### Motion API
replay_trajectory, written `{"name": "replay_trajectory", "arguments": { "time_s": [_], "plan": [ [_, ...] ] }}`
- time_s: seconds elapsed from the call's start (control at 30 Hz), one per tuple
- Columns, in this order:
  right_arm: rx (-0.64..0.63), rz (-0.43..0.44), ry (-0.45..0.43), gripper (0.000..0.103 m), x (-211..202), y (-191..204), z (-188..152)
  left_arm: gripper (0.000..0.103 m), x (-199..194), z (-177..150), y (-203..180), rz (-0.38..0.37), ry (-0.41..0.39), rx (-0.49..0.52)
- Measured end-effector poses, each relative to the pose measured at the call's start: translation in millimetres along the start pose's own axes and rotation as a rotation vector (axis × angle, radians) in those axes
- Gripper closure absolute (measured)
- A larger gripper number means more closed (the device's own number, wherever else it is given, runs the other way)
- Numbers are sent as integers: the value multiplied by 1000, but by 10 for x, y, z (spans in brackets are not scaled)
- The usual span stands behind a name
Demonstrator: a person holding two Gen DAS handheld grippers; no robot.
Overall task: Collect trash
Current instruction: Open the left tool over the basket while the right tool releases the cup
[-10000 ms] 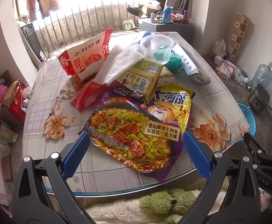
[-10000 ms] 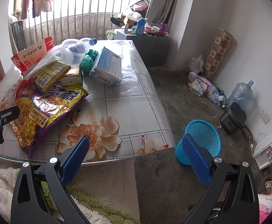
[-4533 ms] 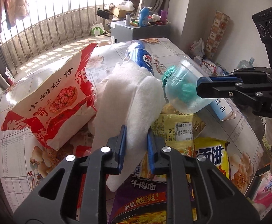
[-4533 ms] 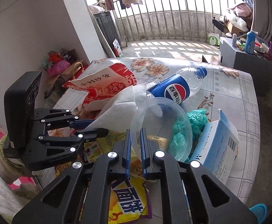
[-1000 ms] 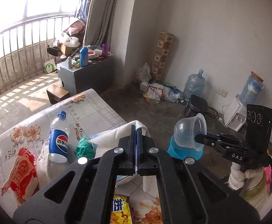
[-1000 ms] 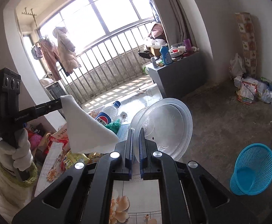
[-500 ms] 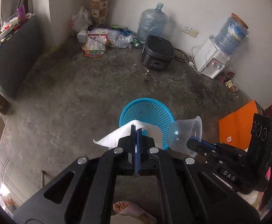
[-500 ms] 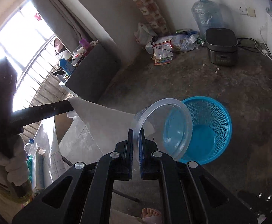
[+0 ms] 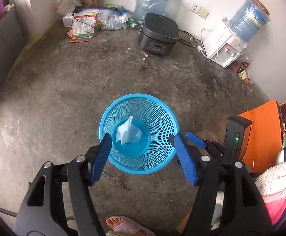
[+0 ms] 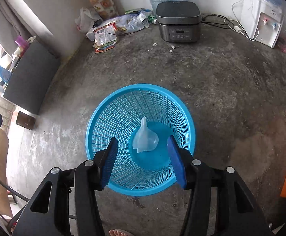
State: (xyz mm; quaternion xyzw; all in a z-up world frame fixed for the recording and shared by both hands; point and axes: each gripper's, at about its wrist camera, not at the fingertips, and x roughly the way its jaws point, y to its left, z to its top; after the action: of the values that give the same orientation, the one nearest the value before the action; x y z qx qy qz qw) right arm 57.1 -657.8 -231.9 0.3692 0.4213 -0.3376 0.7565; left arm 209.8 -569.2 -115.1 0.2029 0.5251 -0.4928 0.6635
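Note:
A blue mesh wastebasket (image 9: 154, 118) (image 10: 111, 129) stands on the concrete floor, seen from above in both wrist views. On its bottom lie the white tissue (image 9: 123, 129) (image 10: 141, 131) and the clear plastic cup (image 9: 136, 134) (image 10: 152, 140), side by side. My left gripper (image 9: 142, 153) hangs over the basket's near rim, jaws opening, nothing between them. My right gripper (image 10: 143, 158) is also above the near rim, its jaws opening and empty. The right gripper's fingers (image 9: 195, 139) show at the right in the left wrist view.
A dark rice cooker (image 9: 158, 35) (image 10: 179, 22), a water dispenser (image 9: 227, 45), water jugs and a litter of bags (image 9: 87, 24) line the far wall. An orange object (image 9: 264, 135) stands at the right. A sandalled foot (image 9: 121, 224) is at the bottom edge.
Both grippers have sunk closer over the basket and their jaws have parted. The tissue left the left gripper and the cup left the right one; both now lie in the basket.

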Motion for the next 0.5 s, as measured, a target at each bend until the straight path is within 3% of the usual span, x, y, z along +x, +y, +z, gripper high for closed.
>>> {"name": "replay_trajectory", "arguments": {
  "time_s": [0.1, 0.23, 0.33, 0.5],
  "plan": [
    [6, 0, -67, 52, -285, -9, -63, 37, -415, -29, -63, 15, -72, 51],
    [-92, -7, -208, 49, -898, 275, -128, 25, -1307, -266, -45, -39, -201, 62],
    [-190, 6, -327, 36, -1454, 611, -236, 19, -2097, -617, 33, -24, -328, 82],
    [-359, 62, -586, 9, -2399, 1202, -602, 13, -3336, -1471, 328, 123, -529, 33]
  ]
}}
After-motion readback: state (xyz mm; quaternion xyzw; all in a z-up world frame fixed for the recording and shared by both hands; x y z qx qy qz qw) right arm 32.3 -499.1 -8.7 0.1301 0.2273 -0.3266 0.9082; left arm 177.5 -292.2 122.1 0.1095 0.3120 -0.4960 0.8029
